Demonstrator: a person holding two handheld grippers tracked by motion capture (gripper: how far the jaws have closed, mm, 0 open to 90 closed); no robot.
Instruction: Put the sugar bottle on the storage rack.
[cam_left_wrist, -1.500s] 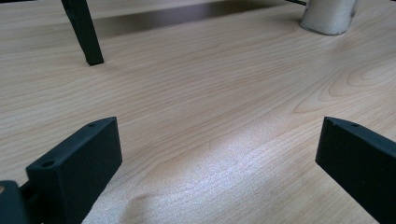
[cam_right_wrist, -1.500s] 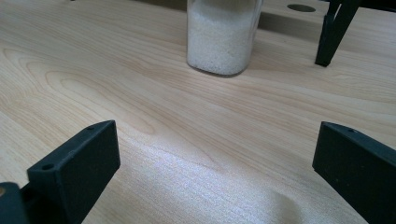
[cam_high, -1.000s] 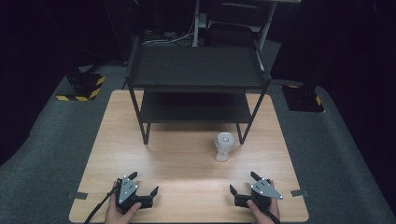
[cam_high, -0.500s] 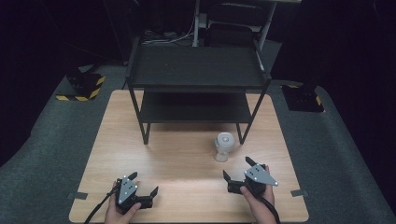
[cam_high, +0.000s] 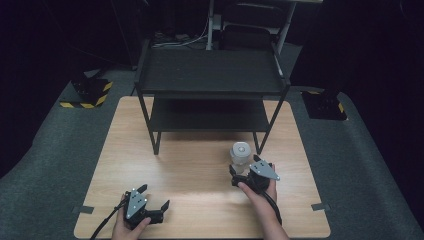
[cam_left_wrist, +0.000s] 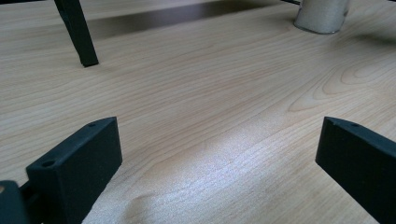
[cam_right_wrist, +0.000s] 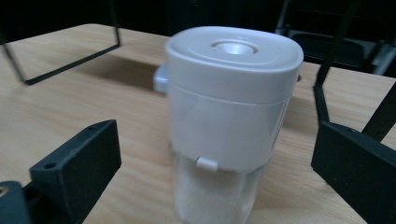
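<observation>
Jar pickup, right gripper (cam_high: 242, 176) closing in on a white-lidded jar (cam_high: 240, 156).

Jar: clear body, white powder inside, white lid; upright on the worktop (cam_high: 190, 175) toward its right edge, just in front of the black shelf rack's (cam_high: 210, 80) right front leg. Right gripper: jaws spread wide and just now narrowing slightly, one either side of the jar, pads clear of it. Left gripper (cam_high: 150, 202): near the front left corner, jaws spread, nothing between them. Handling advice: centre the jar between the pads, grip the clear body below the lid, keep level, squeeze evenly so it does not tip against the rack leg.
</observation>
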